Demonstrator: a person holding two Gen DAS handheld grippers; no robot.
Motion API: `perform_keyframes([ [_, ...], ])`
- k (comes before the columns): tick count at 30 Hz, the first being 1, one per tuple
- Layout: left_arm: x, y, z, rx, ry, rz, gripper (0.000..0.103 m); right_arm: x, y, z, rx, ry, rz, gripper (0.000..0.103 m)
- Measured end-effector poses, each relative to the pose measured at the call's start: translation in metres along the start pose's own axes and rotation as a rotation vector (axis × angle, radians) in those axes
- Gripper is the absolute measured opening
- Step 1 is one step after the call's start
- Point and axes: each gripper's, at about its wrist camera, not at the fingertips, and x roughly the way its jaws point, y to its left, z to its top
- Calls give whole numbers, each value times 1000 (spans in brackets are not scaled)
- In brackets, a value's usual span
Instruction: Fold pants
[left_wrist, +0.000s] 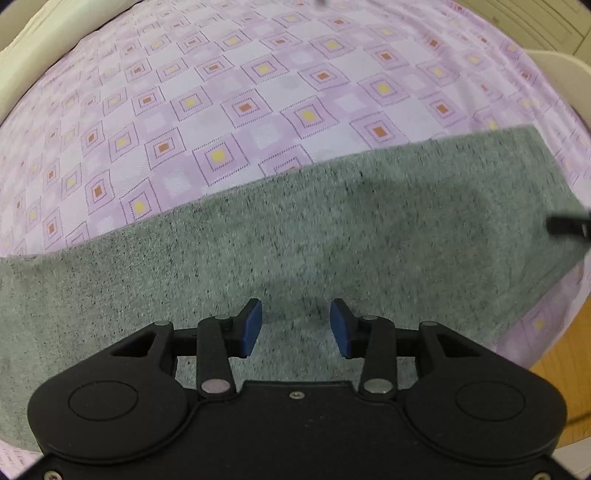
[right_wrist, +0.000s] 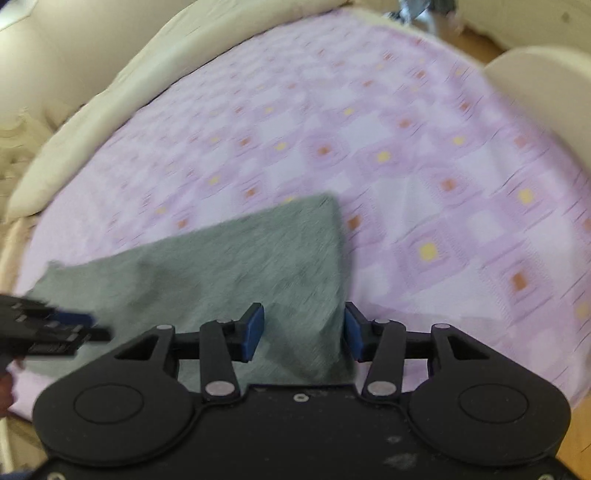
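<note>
The grey-green fleecy pants (left_wrist: 332, 236) lie flat as a long folded band on the bed's lilac sheet with printed yellow and orange squares (left_wrist: 229, 92), along the sheet's near edge.

Left gripper (left_wrist: 295, 326): jaws open, blue pads (left_wrist: 251, 326) apart, nothing between them. The pants fabric lies directly below and ahead of the jaws, filling the gap between the fingers. In the left wrist view the band runs from the left border to a squared end at the right, where the tip of the right gripper (left_wrist: 569, 227) shows over the fabric.

Right gripper (right_wrist: 303, 330): jaws open, holding nothing. The pants (right_wrist: 229, 266) lie below the gap; their right-hand edge runs just beside the right pad (right_wrist: 352, 334). The far corner of the fabric lies ahead of the jaws. The left gripper (right_wrist: 79, 325) shows at the left border, over the pants.

A cream padded bed frame (right_wrist: 96, 107) borders the sheet's far-left edge. The right wrist view is motion-blurred.
</note>
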Motion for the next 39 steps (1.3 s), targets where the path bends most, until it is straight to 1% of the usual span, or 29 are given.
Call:
perform_keyframes([
  [1, 1, 2, 3, -4, -3, -5, 49, -4, 1, -4, -4, 3, 18, 43],
  [2, 3, 3, 8, -8, -5, -5, 49, -5, 1, -7, 2, 3, 28, 20],
  [3, 4, 2, 12, -11, -7, -1, 49, -7, -1, -8, 22, 3, 39, 9],
  [5, 9, 1, 22, -19, -18, -4, 49, -15, -4, -10, 62, -13, 50, 9],
  [7, 14, 2, 34, -27, -28, -3, 49, -21, -2, -8, 72, -36, 42, 9],
  [8, 18, 1, 39, -24, -24, 6, 49, -22, 0, -7, 60, -45, 21, 13],
  [9, 25, 1, 41, -18, -9, 14, 50, -21, 1, -6, 43, -48, -9, 21],
  [10, 32, 1, 45, -14, 13, 20, 51, -23, 0, -5, 25, -46, -27, 24],
  [11, 36, 1, 47, -18, 24, 20, 52, -22, 0, -4, 9, -39, -41, 34],
  [12, 37, 3, 48, -29, 21, 14, 52, -19, -2, -2, 2, -29, -50, 41],
  [13, 38, 5, 48, -38, 23, 8, 52, -16, -6, -1, 7, -14, -43, 42],
  [16, 38, 8, 46, -26, 18, 2, 54, -4, -24, 5, 67, 12, 29, 44],
  [17, 38, 8, 44, -19, 11, 2, 54, -1, -32, 7, 100, 10, 68, 44],
  [20, 38, 6, 42, -21, -1, 3, 54, 6, -42, 16, 176, -10, 137, 44],
  [22, 37, 6, 40, -23, -3, 4, 54, 11, -41, 22, 221, -15, 182, 44],
  [23, 36, 6, 38, -25, -2, 2, 54, 13, -38, 23, 235, -7, 196, 37],
  [24, 33, 7, 41, -29, -1, 1, 54, 12, -33, 24, 224, 0, 201, 11],
  [25, 31, 8, 42, -37, -6, 3, 53, 9, -26, 24, 197, 1, 193, 10],
  [27, 20, 12, 45, -71, -57, 29, 52, -2, -8, 21, 124, -23, 141, 9],
  [29, 14, 17, 51, -105, -103, 18, 51, -15, 6, 20, 107, -44, 129, 9],
  [30, 16, 19, 55, -112, -105, 12, 51, -22, 12, 19, 108, -59, 129, 9],
  [31, 22, 19, 60, -109, -90, 22, 51, -28, 17, 19, 103, -72, 126, 9],
  [33, 42, 16, 67, -84, -29, 47, 53, -38, 25, 20, 93, -85, 118, 9],
  [35, 40, 15, 72, -60, -62, 50, 53, -42, 30, 21, 98, -86, 121, 9],
  [36, 37, 17, 74, -74, -56, 42, 52, -41, 32, 23, 96, -88, 115, 9],
  [37, 32, 21, 73, -103, -61, 28, 47, -43, 35, 24, 91, -87, 103, 9],
  [39, 11, 31, 64, -164, -100, 19, 47, -46, 38, 24, 96, -86, 94, 9],
])
